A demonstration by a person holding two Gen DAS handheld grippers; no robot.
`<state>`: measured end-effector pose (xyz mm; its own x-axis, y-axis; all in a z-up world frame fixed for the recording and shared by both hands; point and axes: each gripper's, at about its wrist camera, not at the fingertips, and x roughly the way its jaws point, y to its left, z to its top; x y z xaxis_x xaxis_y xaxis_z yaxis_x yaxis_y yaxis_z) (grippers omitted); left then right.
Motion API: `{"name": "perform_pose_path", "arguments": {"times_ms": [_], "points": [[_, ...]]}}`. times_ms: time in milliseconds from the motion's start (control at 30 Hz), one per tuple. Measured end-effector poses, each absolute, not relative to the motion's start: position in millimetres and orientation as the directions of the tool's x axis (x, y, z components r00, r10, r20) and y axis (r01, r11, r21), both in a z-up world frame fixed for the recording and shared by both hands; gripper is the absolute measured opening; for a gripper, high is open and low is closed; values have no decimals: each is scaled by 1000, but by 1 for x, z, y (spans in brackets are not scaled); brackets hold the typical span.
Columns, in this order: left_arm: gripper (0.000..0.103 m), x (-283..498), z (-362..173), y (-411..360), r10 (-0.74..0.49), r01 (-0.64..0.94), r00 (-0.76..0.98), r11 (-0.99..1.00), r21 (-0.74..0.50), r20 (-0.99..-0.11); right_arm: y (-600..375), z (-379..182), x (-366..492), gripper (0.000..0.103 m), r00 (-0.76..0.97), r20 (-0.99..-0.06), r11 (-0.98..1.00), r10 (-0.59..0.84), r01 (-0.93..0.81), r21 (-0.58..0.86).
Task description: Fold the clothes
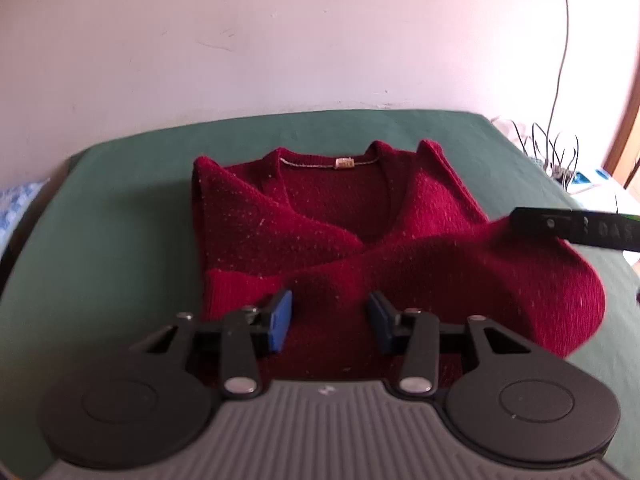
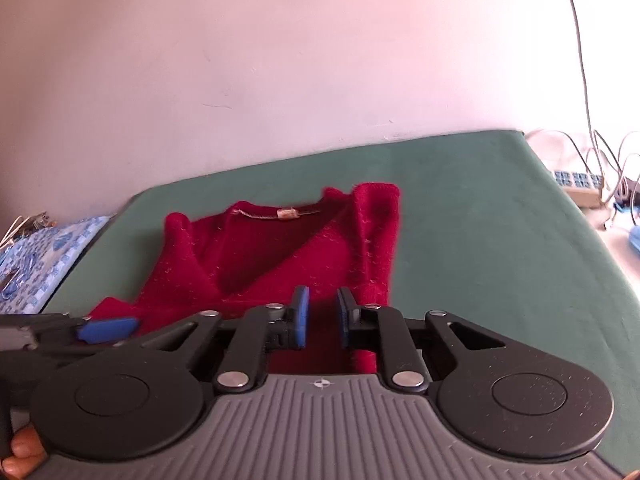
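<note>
The red sweater (image 1: 360, 240) lies mid-frame on the green worktop (image 1: 120, 200), sleeves crossed over its front. Left gripper (image 1: 330, 320) and right gripper (image 2: 322, 318) hover spread, empty. The hem should be gripped evenly for a straight fold.

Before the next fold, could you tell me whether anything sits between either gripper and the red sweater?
Nothing visible does. The left gripper and right gripper are both open directly over the red sweater, which lies alone on the green cloth.
</note>
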<state>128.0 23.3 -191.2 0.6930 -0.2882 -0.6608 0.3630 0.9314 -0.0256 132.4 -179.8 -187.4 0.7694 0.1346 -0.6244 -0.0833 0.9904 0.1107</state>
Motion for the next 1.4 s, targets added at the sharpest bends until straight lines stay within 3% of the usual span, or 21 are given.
{"name": "perform_pose_path", "arguments": {"times_ms": [467, 533, 667, 867, 1000, 1100, 1167, 1333, 1400], "points": [[53, 127, -189, 17, -285, 434, 690, 899, 65, -666, -197, -181, 129, 16, 777, -611, 984, 149, -56, 169], [54, 123, -181, 19, -299, 440, 693, 896, 57, -656, -201, -172, 122, 18, 805, -568, 973, 171, -47, 226], [68, 117, -174, 28, -321, 430, 709, 903, 23, -628, -197, -166, 112, 24, 795, -567, 962, 216, -73, 264], [71, 125, -195, 40, -327, 428, 696, 904, 4, -639, -205, -191, 123, 23, 755, -624, 961, 202, -31, 274], [67, 127, -182, 39, -334, 436, 686, 900, -2, -647, -208, -183, 129, 23, 739, -637, 953, 220, -22, 303], [64, 123, -165, 46, -341, 432, 694, 902, -13, -634, -227, -160, 105, 26, 794, -548, 901, 263, 2, 435], [64, 109, -151, 55, -338, 427, 716, 904, -1, -610, -229, -152, 88, 27, 779, -561, 899, 279, -7, 438], [65, 60, -141, 58, -441, 544, 656, 839, -20, -613, -186, -157, 55, 24, 734, -651, 981, 194, -154, 118], [68, 53, -153, 51, -464, 582, 612, 813, -33, -640, -176, -167, 54, 20, 715, -679, 983, 167, -171, 62]]}}
